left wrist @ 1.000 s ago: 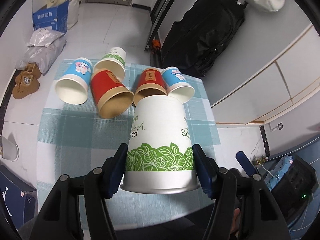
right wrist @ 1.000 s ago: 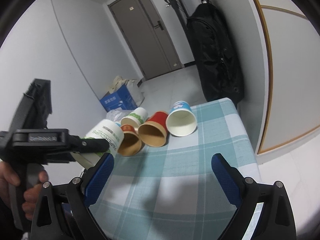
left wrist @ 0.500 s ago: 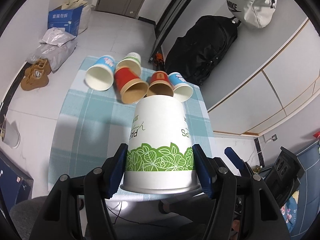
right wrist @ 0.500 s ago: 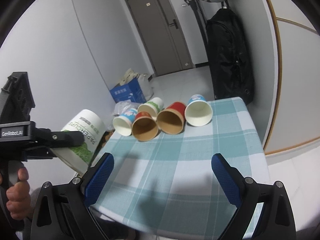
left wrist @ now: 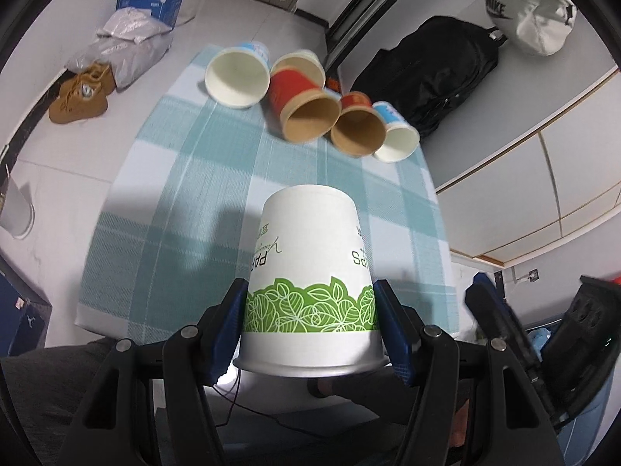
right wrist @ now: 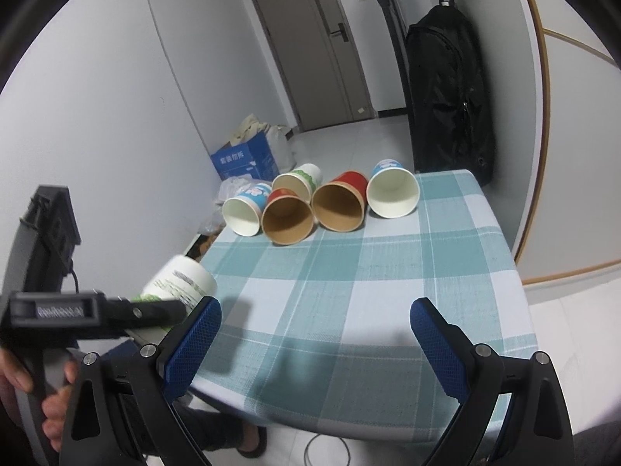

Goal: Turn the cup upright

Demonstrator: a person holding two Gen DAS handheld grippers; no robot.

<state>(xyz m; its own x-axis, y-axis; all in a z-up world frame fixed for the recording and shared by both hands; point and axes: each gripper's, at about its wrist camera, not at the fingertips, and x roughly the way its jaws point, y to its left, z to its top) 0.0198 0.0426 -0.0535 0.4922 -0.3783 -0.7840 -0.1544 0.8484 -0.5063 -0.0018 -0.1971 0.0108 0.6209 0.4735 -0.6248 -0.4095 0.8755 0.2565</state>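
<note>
My left gripper (left wrist: 312, 310) is shut on a white paper cup with a green leaf band (left wrist: 308, 272), its rim toward the camera and its base pointing away. It holds the cup in the air near the table's front edge. In the right wrist view the same cup (right wrist: 180, 283) shows at the left, tilted, in the left gripper (right wrist: 155, 310). My right gripper (right wrist: 314, 343) is open and empty above the front of the checked tablecloth (right wrist: 349, 291).
Several paper cups lie on their sides in a row at the table's far end: a blue-print one (left wrist: 238, 77), a green-print one (left wrist: 299, 68), two red ones (left wrist: 302, 106) (left wrist: 357, 124), another blue one (left wrist: 396, 134). A black backpack (left wrist: 427, 77) stands behind the table.
My left gripper has drawn the cup back toward the table's front edge and lower. The lying cups now look farther away. My right gripper has stayed open.
</note>
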